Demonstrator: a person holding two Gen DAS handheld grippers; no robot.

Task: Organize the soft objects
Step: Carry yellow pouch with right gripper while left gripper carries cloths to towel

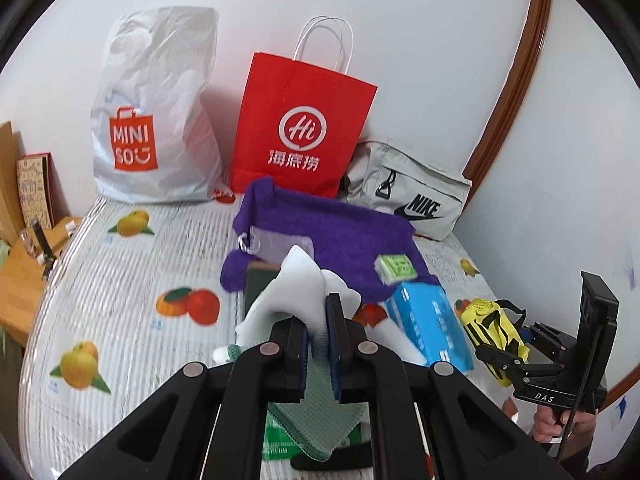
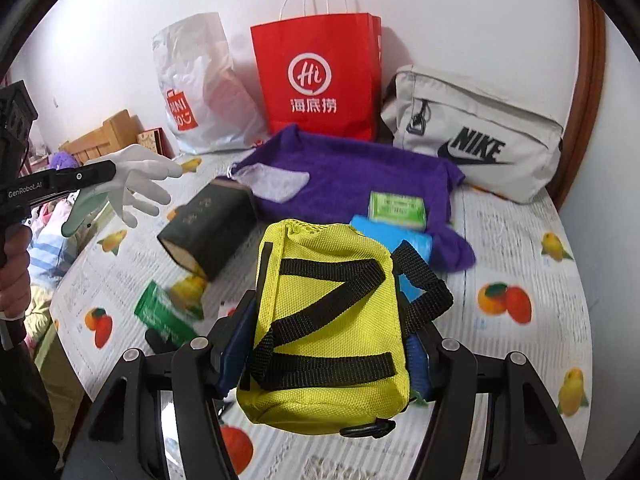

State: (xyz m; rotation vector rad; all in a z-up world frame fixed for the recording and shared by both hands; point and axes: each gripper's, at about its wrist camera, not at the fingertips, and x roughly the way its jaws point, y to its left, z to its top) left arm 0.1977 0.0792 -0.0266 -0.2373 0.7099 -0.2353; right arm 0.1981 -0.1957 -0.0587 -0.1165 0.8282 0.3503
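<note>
Left gripper [image 1: 318,320] clenched on a white glove [image 1: 296,292], lifted clear of the table [image 1: 120,280]; right gripper [image 2: 324,360] grasping a yellow pouch [image 2: 328,320] across its width, likewise raised. Judged early-to-middle stage: two soft items in hand, none yet stowed; purple towel [image 2: 352,176] spread ahead of both fingertips, unfolded, carrying a green packet [image 2: 396,208]; blue tissue pack [image 1: 428,320] just right of the left fingers; dark book [image 2: 208,232] and green box [image 2: 164,312] left of the right fingers. Beyond the towel: red paper bag [image 1: 304,128], white plastic bag [image 1: 152,120], grey sling bag [image 1: 412,196] against the wall. Open room left of the left fingers; table edge near right of the right fingers.
</note>
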